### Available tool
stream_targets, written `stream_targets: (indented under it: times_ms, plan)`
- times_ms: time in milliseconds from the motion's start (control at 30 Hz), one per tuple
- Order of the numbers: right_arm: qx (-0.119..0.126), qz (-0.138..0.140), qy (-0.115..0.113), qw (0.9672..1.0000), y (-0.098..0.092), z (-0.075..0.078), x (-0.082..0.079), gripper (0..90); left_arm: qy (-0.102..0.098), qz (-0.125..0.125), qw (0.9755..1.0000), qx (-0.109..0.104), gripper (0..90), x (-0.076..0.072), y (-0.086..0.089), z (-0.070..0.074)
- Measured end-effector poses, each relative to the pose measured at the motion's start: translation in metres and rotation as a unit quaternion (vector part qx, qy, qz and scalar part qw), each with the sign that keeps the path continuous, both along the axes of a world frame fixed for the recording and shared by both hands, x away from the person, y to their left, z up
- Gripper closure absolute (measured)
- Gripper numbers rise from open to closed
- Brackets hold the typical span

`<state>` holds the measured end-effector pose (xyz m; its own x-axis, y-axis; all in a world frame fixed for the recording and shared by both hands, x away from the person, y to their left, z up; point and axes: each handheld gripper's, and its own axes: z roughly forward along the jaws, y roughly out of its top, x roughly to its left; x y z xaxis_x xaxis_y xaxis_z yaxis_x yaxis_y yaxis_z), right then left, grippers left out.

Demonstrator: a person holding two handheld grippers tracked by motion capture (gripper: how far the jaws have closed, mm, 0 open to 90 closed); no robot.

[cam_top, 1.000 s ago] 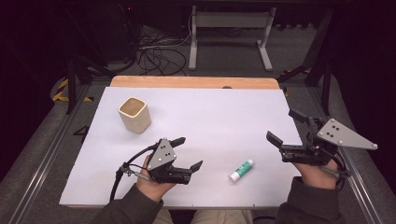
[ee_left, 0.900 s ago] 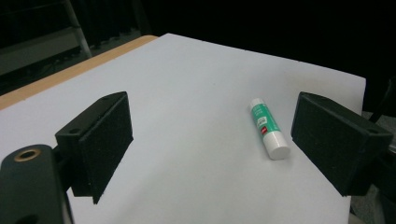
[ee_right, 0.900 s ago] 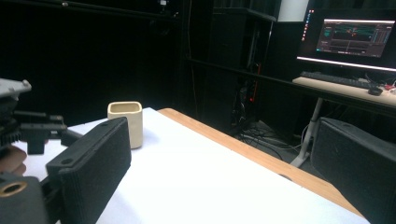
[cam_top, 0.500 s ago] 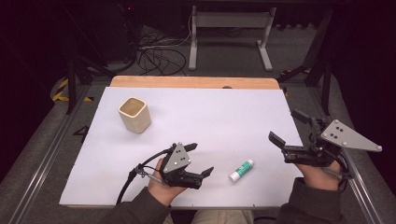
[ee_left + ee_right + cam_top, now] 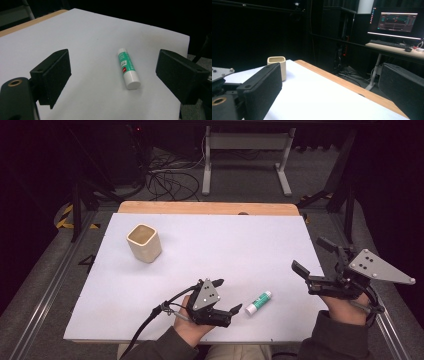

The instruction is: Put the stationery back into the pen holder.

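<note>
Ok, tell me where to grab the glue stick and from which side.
Grip the glue stick across its green-labelled middle, probably coming from above with the left gripper, whose jaws already stand open with the stick between them in its own view. It lies flat on the white sheet, a round tube with nothing near it, so pads on its long sides should hold better than on its ends.

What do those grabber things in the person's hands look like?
Both are black. The left gripper and right gripper each have two chunky square jaws and a grey three-cornered plate with small holes. A black cable trails from the left one. The sleeves are dark.
</note>
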<state>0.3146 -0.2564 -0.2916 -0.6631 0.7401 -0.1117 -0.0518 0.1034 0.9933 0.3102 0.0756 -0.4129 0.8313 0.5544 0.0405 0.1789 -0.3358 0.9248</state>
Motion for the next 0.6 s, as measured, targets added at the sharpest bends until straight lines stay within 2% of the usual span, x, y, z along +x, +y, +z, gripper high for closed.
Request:
stream_targets:
  times_ms: [267, 400, 600]
  plan:
    - [0.002, -0.006, -0.002, 1.0, -0.003, 0.001, -0.001, 5.6, 0.022, 0.019, 0.9996, 0.008, 14.2, 0.0, -0.02, -0.013]
    - [-0.002, -0.01, -0.005, 0.9999, -0.003, 0.001, -0.002, 5.7, 0.022, 0.027, 0.9993, 0.013, 14.3, -0.001, -0.028, -0.017]
    - [-0.001, -0.009, -0.007, 0.9999, -0.004, 0.002, -0.001, 5.7, 0.036, 0.023, 0.9988, 0.025, 14.7, 0.0, -0.038, -0.025]
